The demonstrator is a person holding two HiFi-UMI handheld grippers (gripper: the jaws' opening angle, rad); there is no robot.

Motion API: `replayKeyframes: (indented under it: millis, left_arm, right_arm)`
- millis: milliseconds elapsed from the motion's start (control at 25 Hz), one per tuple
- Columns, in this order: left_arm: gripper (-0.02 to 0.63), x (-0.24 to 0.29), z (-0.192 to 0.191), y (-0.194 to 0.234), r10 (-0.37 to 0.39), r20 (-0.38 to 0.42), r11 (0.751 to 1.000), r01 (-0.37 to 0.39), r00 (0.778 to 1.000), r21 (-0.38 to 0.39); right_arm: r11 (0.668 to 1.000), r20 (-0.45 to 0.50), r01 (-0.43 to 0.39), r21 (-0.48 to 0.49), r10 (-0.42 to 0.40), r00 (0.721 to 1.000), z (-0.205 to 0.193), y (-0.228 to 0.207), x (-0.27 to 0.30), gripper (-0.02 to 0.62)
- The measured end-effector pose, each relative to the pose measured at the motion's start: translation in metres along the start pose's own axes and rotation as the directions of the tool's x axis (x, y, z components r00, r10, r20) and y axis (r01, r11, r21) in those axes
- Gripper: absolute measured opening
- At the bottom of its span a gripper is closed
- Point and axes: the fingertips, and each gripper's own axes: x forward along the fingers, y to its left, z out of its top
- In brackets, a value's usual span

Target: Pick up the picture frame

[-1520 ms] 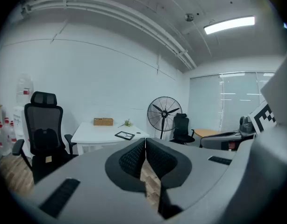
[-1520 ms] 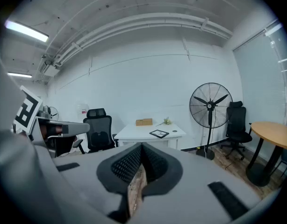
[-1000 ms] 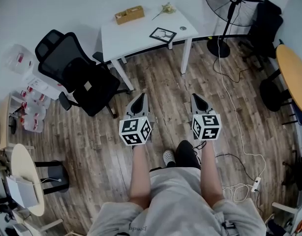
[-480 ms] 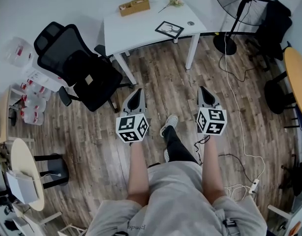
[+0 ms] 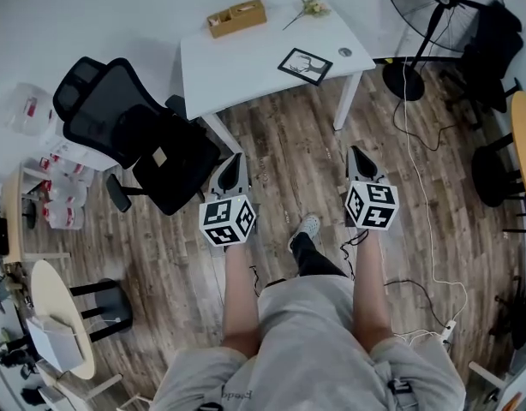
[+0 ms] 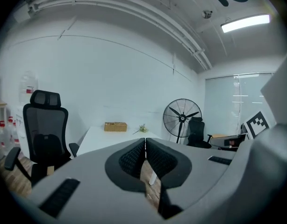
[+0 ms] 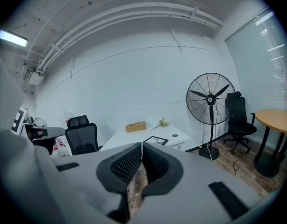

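Observation:
A black picture frame (image 5: 305,66) with a deer drawing lies flat near the right front edge of the white table (image 5: 237,67); the right gripper view shows the picture frame (image 7: 155,140) just beyond the jaw tips. My left gripper (image 5: 233,163) is shut and empty, held over the wooden floor short of the table. My right gripper (image 5: 356,153) is also shut with nothing in it, level with the left one and pointing toward the table. In the left gripper view my left gripper (image 6: 145,140) points at the table top; the frame is hidden there.
A black office chair (image 5: 134,131) stands left of the table, close to the left gripper. On the table sit a woven box (image 5: 236,17), a flower sprig (image 5: 310,8) and a small round object (image 5: 345,52). A standing fan (image 5: 434,7) and cables (image 5: 421,204) are at the right.
Both grippers have moved forward toward the white table as the person walks; the table and frame now lie closer. Both jaws stay shut.

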Motion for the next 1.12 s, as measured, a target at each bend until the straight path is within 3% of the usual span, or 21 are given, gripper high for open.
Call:
replayKeyframes:
  millis: [200,520,1120]
  left_arm:
    - [0.026,0.058,0.036,0.022,-0.008,0.013,1.000,0.008,1.000,0.004]
    - [0.026,0.138,0.060,0.050,0.000,-0.001,0.999,0.000,1.000,0.037]
    - [0.025,0.243,0.060,0.083,-0.102,0.003,0.992,0.102,0.995,-0.071]
  right_arm:
    - [1.000,0.015,0.001,0.030,-0.001,1.000,0.033,-0.009,0.061,0.025]
    - [0.997,0.020,0.028,0.076,-0.030,0.999,0.055,-0.036,0.137,0.025]
    - [0.993,0.050,0.096,0.070,-0.100,0.994,0.072,-0.076,0.195,0.023]
